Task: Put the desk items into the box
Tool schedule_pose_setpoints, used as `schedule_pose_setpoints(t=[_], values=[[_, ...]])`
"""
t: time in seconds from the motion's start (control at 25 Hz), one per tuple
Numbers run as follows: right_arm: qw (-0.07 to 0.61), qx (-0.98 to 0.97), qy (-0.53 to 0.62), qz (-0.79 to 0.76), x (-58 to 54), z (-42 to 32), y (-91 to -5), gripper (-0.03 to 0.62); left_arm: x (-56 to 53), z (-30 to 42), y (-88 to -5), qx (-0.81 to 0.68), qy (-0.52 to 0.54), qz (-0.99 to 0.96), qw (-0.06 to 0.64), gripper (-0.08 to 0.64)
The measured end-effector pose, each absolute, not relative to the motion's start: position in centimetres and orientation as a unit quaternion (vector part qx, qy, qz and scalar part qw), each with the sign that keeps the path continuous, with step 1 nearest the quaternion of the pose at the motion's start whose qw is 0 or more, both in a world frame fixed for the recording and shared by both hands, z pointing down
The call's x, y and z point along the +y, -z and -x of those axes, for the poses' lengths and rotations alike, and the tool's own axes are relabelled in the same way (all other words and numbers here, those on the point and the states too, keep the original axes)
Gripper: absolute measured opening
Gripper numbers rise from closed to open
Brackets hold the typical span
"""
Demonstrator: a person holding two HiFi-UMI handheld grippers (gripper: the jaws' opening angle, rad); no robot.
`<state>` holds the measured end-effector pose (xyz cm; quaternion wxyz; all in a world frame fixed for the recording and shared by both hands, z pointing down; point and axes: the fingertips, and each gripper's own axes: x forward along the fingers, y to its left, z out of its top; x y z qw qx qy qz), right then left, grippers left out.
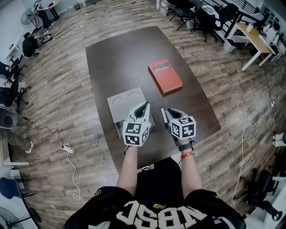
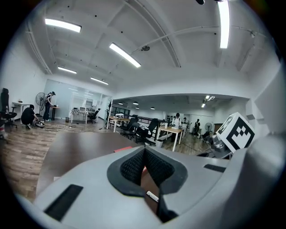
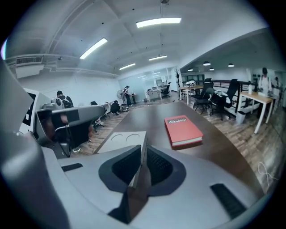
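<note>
A grey box (image 1: 118, 110) with two round marks on its open lid stands on the dark table (image 1: 125, 58), and it shows in the right gripper view as well (image 3: 120, 139). A red book (image 1: 165, 76) lies further back on the right (image 3: 182, 129). My left gripper (image 1: 144, 106) hovers over the box's right part, its jaws shut with nothing between them (image 2: 144, 154). A thin white pen (image 1: 164, 117) lies just right of the box, also seen below the left jaws (image 2: 152, 195). My right gripper (image 1: 170, 111) is beside the pen, jaws a narrow slit apart and empty (image 3: 144, 154).
The table's front edge is just ahead of the person's body. Office chairs (image 1: 192, 13) and a light desk (image 1: 254, 40) stand at the back right. A cable with a white plug (image 1: 67, 147) lies on the wooden floor at the left.
</note>
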<state>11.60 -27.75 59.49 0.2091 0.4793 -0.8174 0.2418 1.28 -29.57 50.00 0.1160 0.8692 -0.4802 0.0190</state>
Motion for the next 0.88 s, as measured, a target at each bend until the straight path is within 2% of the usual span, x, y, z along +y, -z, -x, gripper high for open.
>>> schedule_pose_setpoints(t=[0.28,0.88], values=[[0.25,-0.807,-0.272,-0.46,-28.8,-11.9,-63.6,0.091,-31.1,-2.1,-52.1,-0.481,-0.034,-0.866,0.133,0.008],[0.329,-0.765,-0.33,-0.444,-29.2,-12.7,-74.5,0.138,-33.2,-3.4,-54.9,-0.467,-0.057,-0.869,0.153,0.008]])
